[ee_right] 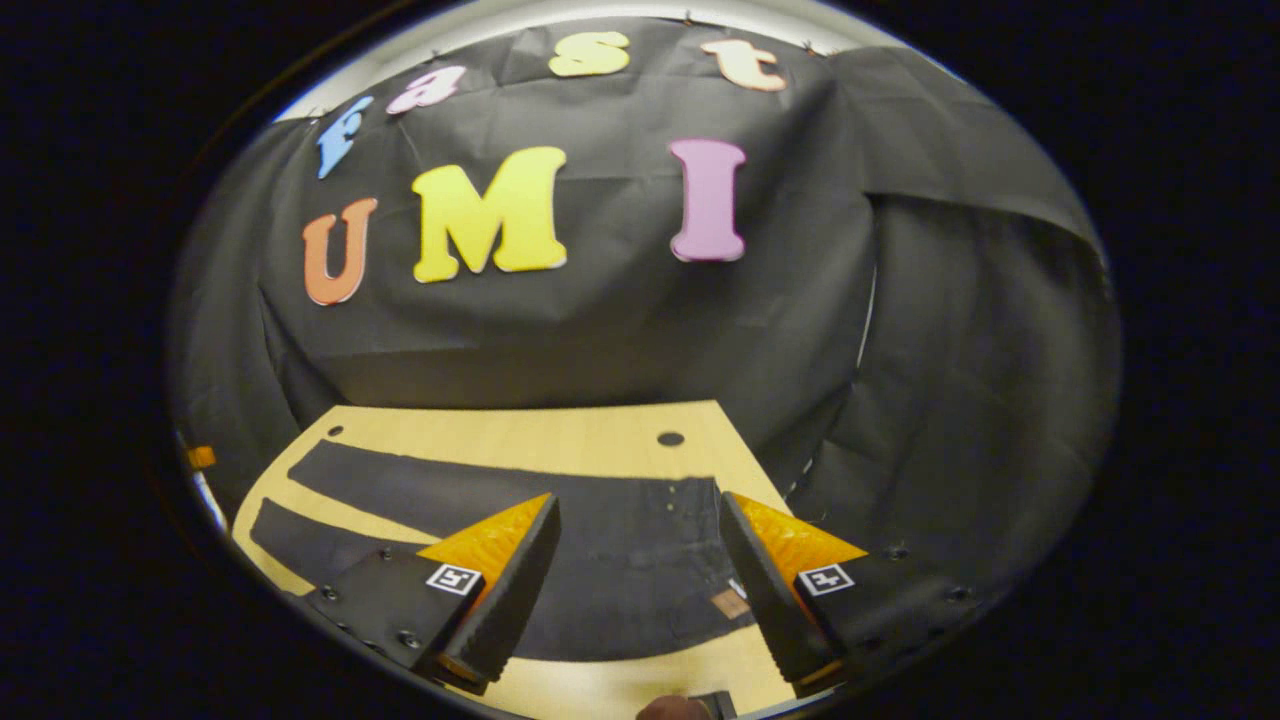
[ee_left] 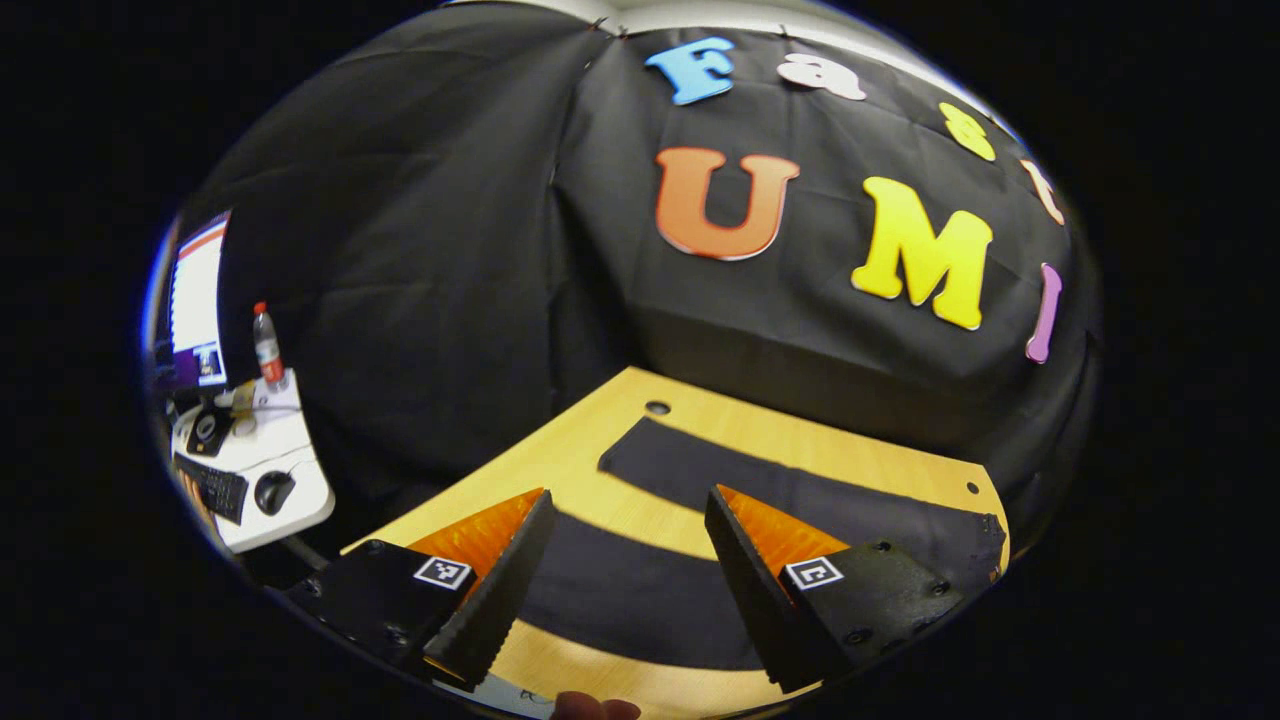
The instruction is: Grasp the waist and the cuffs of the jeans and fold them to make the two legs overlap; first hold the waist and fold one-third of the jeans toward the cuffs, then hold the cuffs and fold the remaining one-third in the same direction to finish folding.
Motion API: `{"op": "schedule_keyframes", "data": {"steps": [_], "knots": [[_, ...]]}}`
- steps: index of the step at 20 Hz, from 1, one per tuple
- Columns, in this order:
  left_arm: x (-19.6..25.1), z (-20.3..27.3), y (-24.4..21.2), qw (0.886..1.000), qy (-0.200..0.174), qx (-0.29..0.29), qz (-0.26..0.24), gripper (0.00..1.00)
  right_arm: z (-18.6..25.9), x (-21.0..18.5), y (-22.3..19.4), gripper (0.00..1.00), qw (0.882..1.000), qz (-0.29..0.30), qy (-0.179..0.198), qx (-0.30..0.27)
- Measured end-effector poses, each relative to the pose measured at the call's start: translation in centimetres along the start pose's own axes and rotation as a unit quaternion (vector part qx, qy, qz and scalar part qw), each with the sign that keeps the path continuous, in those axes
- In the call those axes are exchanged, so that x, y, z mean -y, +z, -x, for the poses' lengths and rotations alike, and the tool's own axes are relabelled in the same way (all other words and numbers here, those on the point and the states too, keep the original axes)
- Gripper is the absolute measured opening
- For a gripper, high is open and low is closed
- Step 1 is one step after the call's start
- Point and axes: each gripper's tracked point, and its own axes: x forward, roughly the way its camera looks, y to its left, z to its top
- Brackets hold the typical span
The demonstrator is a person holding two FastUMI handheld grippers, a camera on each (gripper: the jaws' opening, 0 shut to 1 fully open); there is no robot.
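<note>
Left tongs (ee_left: 625,585): wide apart, holding nothing, hovering above the near leg of the jeans (ee_left: 800,490), fingers (ee_left: 500,590) pointing toward the far edge of the table (ee_left: 690,400).
Right tongs (ee_right: 640,590): wide apart, holding nothing, poised above the waist end of the jeans (ee_right: 620,540), with a small tan patch on the waistband just inside the right finger.
Jeans, left gripper view: dark, spread flat on the table, the two legs lying apart as separate bands with a strip of bare wood between them; the far leg runs from a cuff near the far corner toward the right edge, the near leg passes beneath the tongs.
Jeans, right gripper view: waist toward the table's right edge, both legs reaching away to the left, splitting apart toward the left edge; not yet folded.
Table (ee_right: 520,425): light wood, with a round hole near the far corner and small holes along its edges.
Person: a fingertip (ee_left: 590,708) shows at the bottom rim of the left gripper view.
Side desk (ee_left: 290,470): white, off the table's left side, carrying a keyboard (ee_left: 212,487), a mouse (ee_left: 272,490) and a bottle (ee_left: 266,347) with a red label, a lit screen (ee_left: 197,300) behind them.
</note>
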Motion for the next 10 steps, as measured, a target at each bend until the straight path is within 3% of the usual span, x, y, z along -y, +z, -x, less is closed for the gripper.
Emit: {"op": "schedule_keyframes", "data": {"steps": [2,4,7,8,10], "knots": [[-1.6,-0.2,-3.5,0.998,0.003,-0.047,0.043,0.98,-0.4,2.3,-3.3,0.99,0.996,-0.071,-0.011,-0.053],[-2.1,-0.8,-6.6,0.987,0.0,-0.094,0.127,0.99,-1.3,4.2,-6.3,1.0,0.986,-0.129,-0.024,-0.1],[-2.6,-1.3,-11.3,0.955,0.016,-0.158,0.249,0.99,-2.3,6.2,-10.7,0.94,0.971,-0.186,-0.05,-0.141],[-2.3,-1.6,-12.4,0.941,0.014,-0.175,0.289,0.99,-2.3,6.2,-11.9,0.99,0.964,-0.207,-0.05,-0.157],[-1.4,-1.8,-13.9,0.906,0.014,-0.196,0.374,0.99,-2.7,5.6,-13.6,0.99,0.955,-0.232,-0.046,-0.181]]}}
